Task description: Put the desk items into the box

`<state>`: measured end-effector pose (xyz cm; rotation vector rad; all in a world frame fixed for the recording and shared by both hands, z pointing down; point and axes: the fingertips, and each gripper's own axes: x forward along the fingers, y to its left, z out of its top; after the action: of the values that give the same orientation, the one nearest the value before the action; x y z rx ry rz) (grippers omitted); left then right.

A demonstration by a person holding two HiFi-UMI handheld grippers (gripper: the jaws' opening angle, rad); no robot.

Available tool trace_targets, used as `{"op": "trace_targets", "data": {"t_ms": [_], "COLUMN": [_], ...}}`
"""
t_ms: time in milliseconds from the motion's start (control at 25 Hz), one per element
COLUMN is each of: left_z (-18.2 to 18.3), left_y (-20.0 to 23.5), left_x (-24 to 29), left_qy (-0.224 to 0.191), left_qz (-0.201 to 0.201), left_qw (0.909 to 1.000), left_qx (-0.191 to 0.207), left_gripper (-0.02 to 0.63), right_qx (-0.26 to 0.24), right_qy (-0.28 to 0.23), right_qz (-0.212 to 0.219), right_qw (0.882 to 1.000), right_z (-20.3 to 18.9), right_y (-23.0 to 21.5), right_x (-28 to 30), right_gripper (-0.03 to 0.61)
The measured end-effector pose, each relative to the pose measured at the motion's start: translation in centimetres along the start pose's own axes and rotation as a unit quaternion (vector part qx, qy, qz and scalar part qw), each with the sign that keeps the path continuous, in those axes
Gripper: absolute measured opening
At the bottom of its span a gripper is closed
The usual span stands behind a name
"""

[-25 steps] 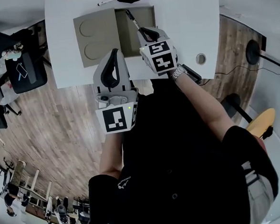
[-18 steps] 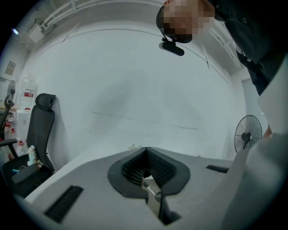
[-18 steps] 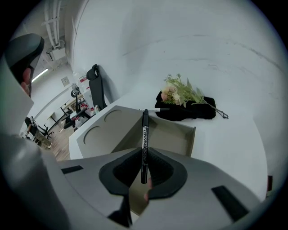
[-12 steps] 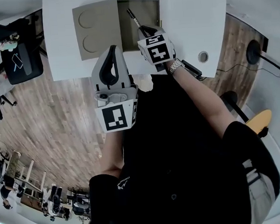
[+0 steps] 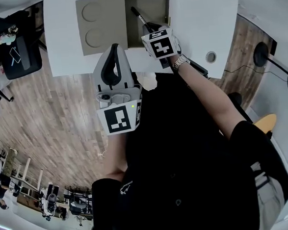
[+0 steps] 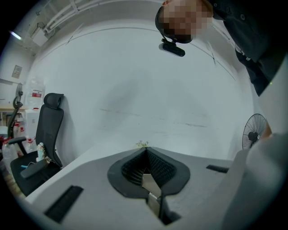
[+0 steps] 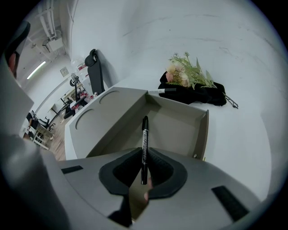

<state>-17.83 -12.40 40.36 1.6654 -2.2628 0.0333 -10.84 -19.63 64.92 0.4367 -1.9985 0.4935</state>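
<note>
R gripper point(image 7: 144, 158): jaws clamped on black pen point(image 7: 145, 132), gripped near its back end, most of the barrel sticking out fwd past the pads. Print on barrel, too small to read. Pen hangs over the open box point(image 7: 205, 130), tip aimed twd the box's far-left corner. Doesn't look to be touching the box floor, can't confirm.

L gripper point(image 6: 145, 155): jaws together, nothing between them. Held up close to the body by the near edge of the desk point(image 5: 201, 14), pointing at a bare wall. Idle.

Box sits at desk's far edge, roughly mid. Lid point(image 5: 100, 21) folded out flat to its left, two round marks on it. Box interior looks bare in R gripper view, but the near part is hidden behind the gripper.

Outside the box: 2nd pen point(image 7: 163, 91), white w/ black cap, on desk just beyond box's far wall, right beside a black bag point(image 7: 200, 95) w/ flowers point(image 7: 189, 72) lying on it.

Progress, my read: early.
- Nothing seen in box so far.
- 1st pen in hand above the box, not yet released.
- Left to do: open R jaws to drop it, then fetch 2nd pen from the far edge.
- Bag + flowers: unclear if they count as desk items.
</note>
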Motion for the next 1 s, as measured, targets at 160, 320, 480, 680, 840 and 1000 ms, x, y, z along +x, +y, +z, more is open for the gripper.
{"op": "trace_targets", "data": {"t_ms": [160,320,480,680,840,1000], "left_z": [-0.2,-0.1,-0.2,-0.1,0.3,0.8], "left_y": [0.3,0.7,0.8,1.1,1.4,1.3], "left_x": [-0.3,-0.5,-0.9,-1.7,-2.3,-2.7], "left_qy": [0.001,-0.001,-0.002,-0.008,-0.016,-0.020], "left_qz": [0.006,0.013,0.016,0.015,0.009,-0.001], "left_qw": [1.0000,0.9999,0.9999,0.9998,0.9998,0.9998], "left_qx": [-0.001,-0.004,-0.006,-0.005,0.001,0.006], "left_gripper": [0.008,0.008,0.008,0.008,0.008,0.008], "right_qx": [-0.009,-0.008,-0.004,-0.003,0.010,0.019], "right_qy": [0.006,0.013,0.008,-0.011,-0.037,-0.057], "right_qz": [0.002,0.007,0.006,-0.008,-0.017,-0.019], "right_qw": [1.000,1.000,1.000,1.000,0.999,0.998], "right_z": [0.0,-0.1,-0.2,0.1,0.9,1.6], "right_y": [0.2,0.4,0.5,0.4,0.6,0.8], "right_x": [0.3,0.6,0.4,-0.3,-1.5,-2.7], "right_gripper": [0.038,0.056,0.077,0.028,0.000,-0.002]}}
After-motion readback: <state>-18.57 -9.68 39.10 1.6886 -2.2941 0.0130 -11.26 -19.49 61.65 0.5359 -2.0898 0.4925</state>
